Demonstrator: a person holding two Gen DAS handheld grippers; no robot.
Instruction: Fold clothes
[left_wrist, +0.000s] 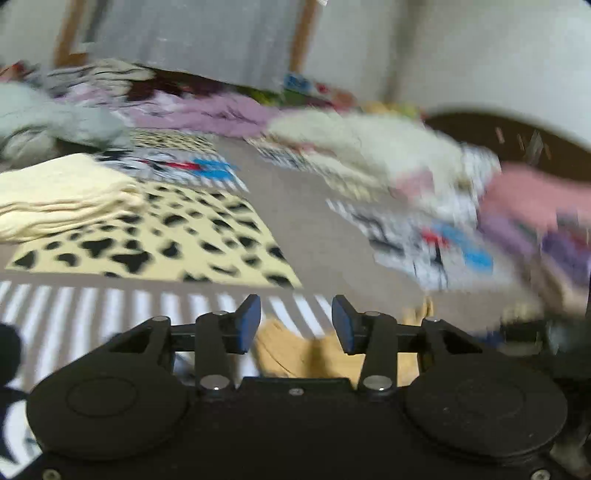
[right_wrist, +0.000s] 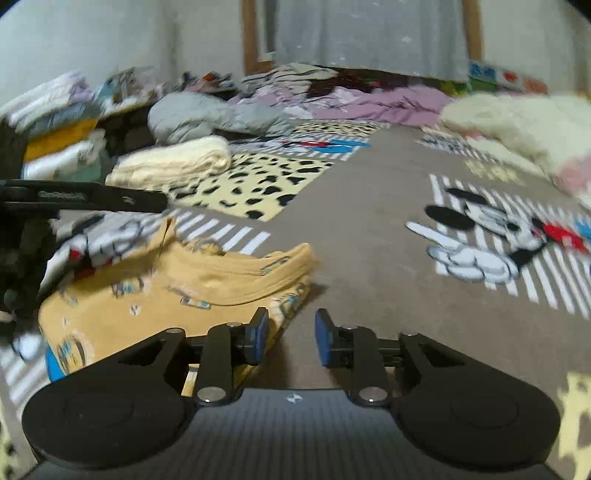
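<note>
Both hand-held grippers (left_wrist: 295, 321) (right_wrist: 291, 336) gape, released; only the right view shows the whole yellow garment (right_wrist: 166, 291).

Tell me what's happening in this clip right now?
A person is folding clothes on a patterned rug with hand-held tongs. A yellow printed shirt lies crumpled in front. Both the right tongs and left tongs are open and holding nothing, poised just short of the shirt. A folded cream garment sits further back on the rug, with piles of unfolded laundry behind it. Folding of the shirt hasn't visibly begun.
</note>
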